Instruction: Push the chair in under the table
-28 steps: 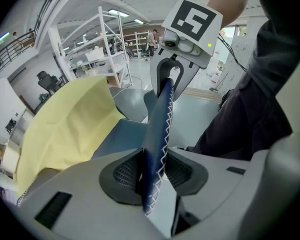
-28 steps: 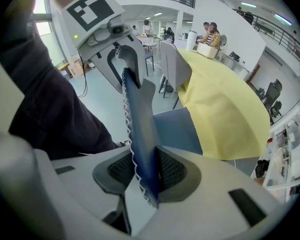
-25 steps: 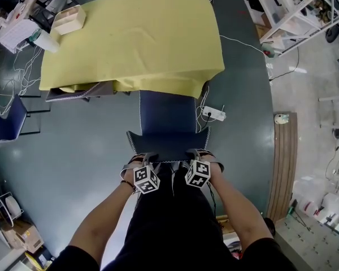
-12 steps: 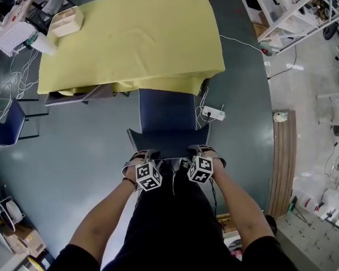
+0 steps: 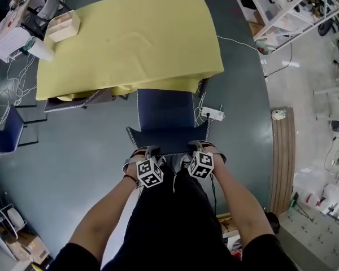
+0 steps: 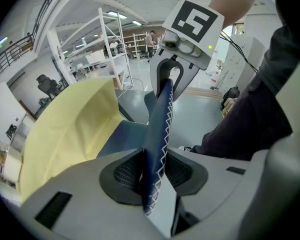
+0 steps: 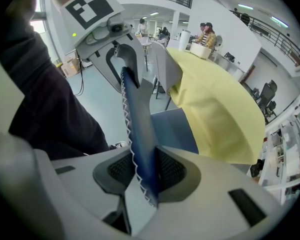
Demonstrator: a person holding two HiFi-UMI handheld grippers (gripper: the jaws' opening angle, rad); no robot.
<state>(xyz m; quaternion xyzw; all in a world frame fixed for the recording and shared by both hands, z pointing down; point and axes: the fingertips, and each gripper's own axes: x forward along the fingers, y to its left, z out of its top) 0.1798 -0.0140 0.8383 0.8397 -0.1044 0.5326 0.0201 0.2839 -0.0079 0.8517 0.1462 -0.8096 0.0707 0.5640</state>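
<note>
Between your jaws, left gripper [image 5: 142, 152] and right gripper [image 5: 198, 147] alike, the blue chair's backrest [image 5: 167, 138] is clamped. Ahead of them its seat [image 5: 166, 109] sits partly beneath the yellow-clothed worktop [image 5: 130, 44]. You look mid-push; next, drive both forward evenly until the backrest nears the edge.

The chair [image 5: 166, 110] has slid further under the table [image 5: 135, 44].

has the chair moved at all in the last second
Yes, slightly: the chair has slid toward the table, its backrest corner now nearer the white power strip.
</note>
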